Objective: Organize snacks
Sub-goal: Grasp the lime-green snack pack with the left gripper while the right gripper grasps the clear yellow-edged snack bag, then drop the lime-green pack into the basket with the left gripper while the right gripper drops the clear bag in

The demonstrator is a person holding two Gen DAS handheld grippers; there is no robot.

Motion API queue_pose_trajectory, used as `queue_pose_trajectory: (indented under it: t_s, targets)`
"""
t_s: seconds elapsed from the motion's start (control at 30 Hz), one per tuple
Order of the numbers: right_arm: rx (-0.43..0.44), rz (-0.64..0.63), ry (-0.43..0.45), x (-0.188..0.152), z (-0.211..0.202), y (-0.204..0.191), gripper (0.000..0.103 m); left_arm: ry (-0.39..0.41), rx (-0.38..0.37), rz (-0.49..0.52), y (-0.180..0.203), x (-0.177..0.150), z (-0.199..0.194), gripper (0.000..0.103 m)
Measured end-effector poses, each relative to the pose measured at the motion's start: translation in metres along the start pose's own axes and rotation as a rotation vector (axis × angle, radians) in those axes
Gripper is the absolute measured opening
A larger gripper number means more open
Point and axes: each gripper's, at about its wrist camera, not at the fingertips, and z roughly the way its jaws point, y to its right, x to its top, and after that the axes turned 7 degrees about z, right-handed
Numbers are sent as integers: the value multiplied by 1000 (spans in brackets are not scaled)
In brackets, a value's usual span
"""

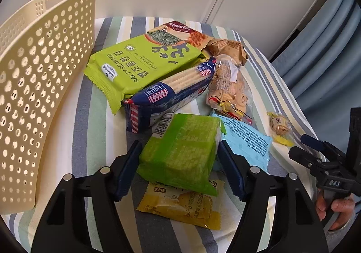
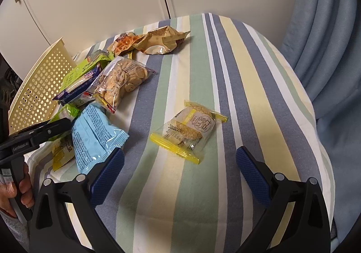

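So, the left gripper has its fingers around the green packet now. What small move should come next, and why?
Probably lift it and carry it left, toward the cream basket. The left gripper has a finger on each side of the green packet, seemingly touching it, and the packet lies on top of the yellow packet, so a straight lift should free it. The right gripper is open and empty.

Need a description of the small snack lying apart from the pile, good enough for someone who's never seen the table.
Start at the striped tablecloth; the cream perforated basket and the snack pile sit on its left side. Move right onto open cloth, just ahead of the open right gripper: one small clear packet with yellow ends lies alone there. Unlike its nearest neighbour, the light blue packet, it touches no other snack.
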Motion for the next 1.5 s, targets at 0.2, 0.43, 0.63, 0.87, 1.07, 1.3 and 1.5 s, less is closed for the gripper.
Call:
queue_pose_trajectory:
  t_s: [0.2, 0.43, 0.63, 0.87, 1.07, 1.3, 1.5]
  targets:
    - [-19, 13, -61, 13, 16, 6, 98, 64, 24, 2, 2, -9, -25, 67]
    - [-54, -44, -144, 31, 42, -6, 98, 107, 24, 1, 0, -8, -46, 66]
    - [-79, -98, -168, 38, 54, -16, 95, 99, 26, -5, -3, -12, -47, 64]
    - [-127, -164, -142, 34, 50, -17, 59, 101, 42, 2, 1, -14, -46, 64]
    - [-63, -92, -88, 31, 33, -4, 54, 114, 67, 4, 5, -11, -44, 63]
    - [-14, -66, 12, 27, 1, -4, 54, 170, 72, 2, 9, -6, -62, 63]
    - [34, -58, 45, 27, -17, -11, 54, 240, 88, -14, 6, 3, -93, 63]
